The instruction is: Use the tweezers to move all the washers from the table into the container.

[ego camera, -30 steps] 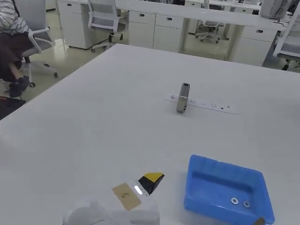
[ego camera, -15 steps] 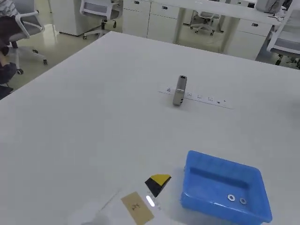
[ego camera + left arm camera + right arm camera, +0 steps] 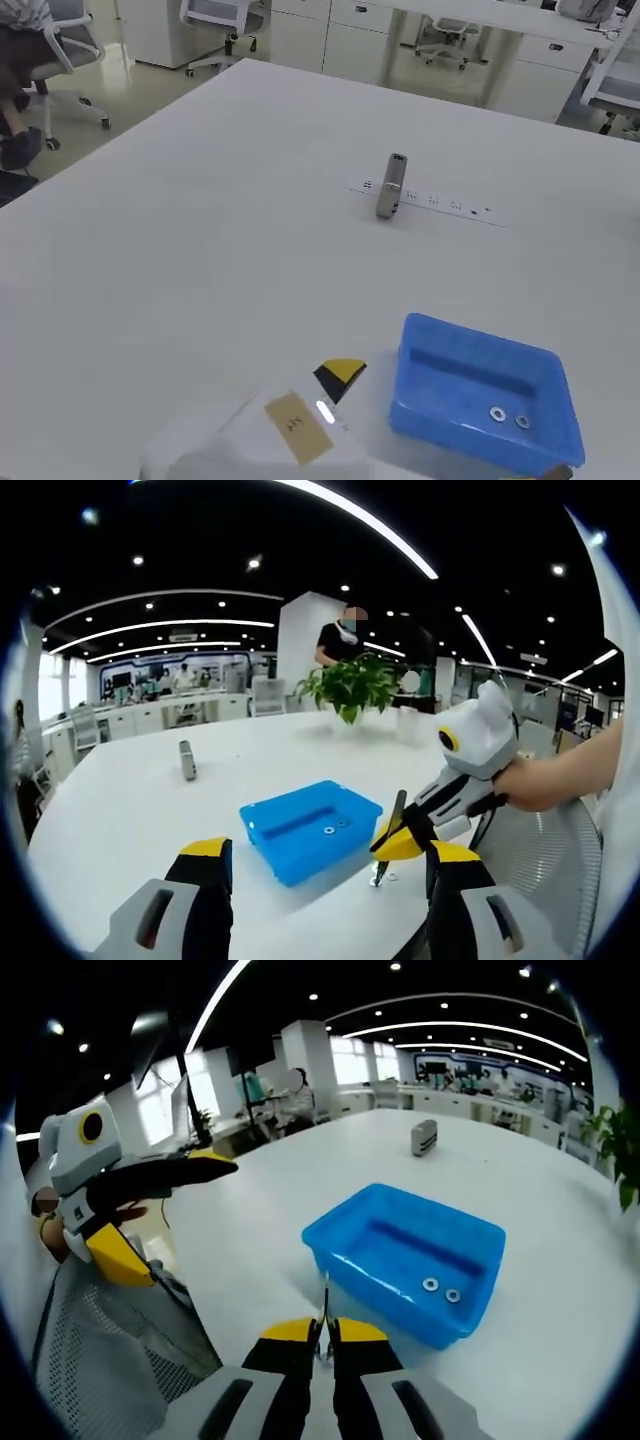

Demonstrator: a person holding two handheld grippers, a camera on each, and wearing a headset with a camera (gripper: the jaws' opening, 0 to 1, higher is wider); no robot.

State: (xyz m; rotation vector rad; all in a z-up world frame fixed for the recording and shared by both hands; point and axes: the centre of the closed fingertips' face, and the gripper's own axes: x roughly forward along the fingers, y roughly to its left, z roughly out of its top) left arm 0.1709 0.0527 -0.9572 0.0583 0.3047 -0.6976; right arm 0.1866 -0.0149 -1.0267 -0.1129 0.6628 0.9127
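The blue container stands near the table's front edge with two washers lying in it. My left gripper hovers just left of it, and in its own view the left gripper is open with nothing between the jaws. My right gripper is shut on the thin metal tweezers, which point at the container's near wall. From the left gripper view, the tweezers reach down to the table just right of the container, where a small pale bit lies.
A grey oblong device stands by a row of markings in the middle of the white table. A potted plant stands at the table's far side. Office chairs and cabinets ring the table.
The head camera has shifted a little. My left gripper's yellow tip sits slightly closer to the container's left wall. The two washers in the container have not moved.
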